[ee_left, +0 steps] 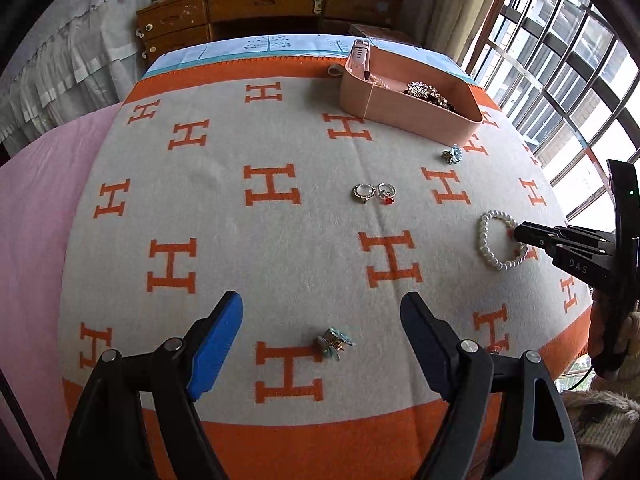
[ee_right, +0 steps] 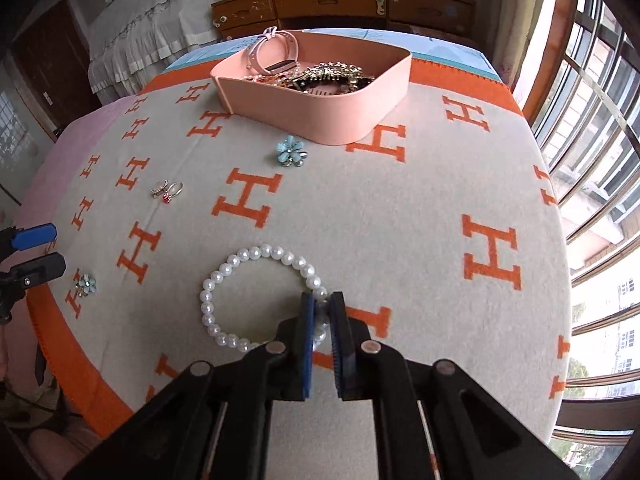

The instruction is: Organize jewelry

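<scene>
A white pearl bracelet lies on the orange-and-cream H-pattern blanket. My right gripper is shut on the bracelet's near right beads; it also shows in the left wrist view at the bracelet. My left gripper is open above a blue flower earring, which lies between its fingers, untouched. Two rings lie mid-blanket. A second blue flower earring lies before the pink jewelry box, which holds a pink watch, pearls and gold pieces.
The blanket covers a table-like surface with a pink cloth at the left. A wooden dresser stands behind it. Windows with bars run along the right. A white-covered bed is at the back left.
</scene>
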`<state>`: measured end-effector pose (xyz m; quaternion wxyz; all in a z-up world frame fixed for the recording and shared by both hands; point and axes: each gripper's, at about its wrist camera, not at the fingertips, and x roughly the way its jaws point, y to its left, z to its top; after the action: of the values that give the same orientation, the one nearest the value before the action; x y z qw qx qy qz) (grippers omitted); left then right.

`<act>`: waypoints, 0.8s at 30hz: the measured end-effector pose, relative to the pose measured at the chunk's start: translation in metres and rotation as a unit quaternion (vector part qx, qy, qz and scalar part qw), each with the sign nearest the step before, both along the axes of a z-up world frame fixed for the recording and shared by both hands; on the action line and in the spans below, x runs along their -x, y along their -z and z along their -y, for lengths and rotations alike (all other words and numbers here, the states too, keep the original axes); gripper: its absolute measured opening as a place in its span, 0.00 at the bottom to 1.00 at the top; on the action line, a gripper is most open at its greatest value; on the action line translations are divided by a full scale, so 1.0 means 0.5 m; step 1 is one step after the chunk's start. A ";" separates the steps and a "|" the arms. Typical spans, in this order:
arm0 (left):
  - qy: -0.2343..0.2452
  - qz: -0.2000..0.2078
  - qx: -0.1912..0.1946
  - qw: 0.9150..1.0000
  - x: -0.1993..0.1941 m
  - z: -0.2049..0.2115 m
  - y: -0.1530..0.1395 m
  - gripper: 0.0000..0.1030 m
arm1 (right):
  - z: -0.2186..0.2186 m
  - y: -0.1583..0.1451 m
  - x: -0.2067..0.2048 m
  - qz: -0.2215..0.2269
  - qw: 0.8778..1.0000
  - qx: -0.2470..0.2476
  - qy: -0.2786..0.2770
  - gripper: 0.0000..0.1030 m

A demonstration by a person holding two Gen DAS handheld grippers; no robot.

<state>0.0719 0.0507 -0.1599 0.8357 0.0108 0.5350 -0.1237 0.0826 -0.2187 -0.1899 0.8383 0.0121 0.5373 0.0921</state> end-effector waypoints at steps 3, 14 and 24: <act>-0.015 -0.005 0.010 1.000 0.006 -0.010 0.001 0.77 | 0.042 0.002 0.011 0.000 0.999 -0.029 0.038 0.07; 0.005 0.001 0.014 1.000 0.067 0.013 -0.005 0.77 | 0.058 0.005 0.051 0.007 0.997 -0.061 0.057 0.07; -0.029 -0.010 -0.002 1.000 0.063 0.003 0.029 0.77 | 0.067 0.008 0.078 0.013 0.995 -0.080 0.052 0.08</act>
<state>0.0402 0.0490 -0.1745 0.8335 -0.0044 0.5435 -0.0990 0.0438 -0.2523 -0.1939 0.8453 0.1053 0.5159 0.0913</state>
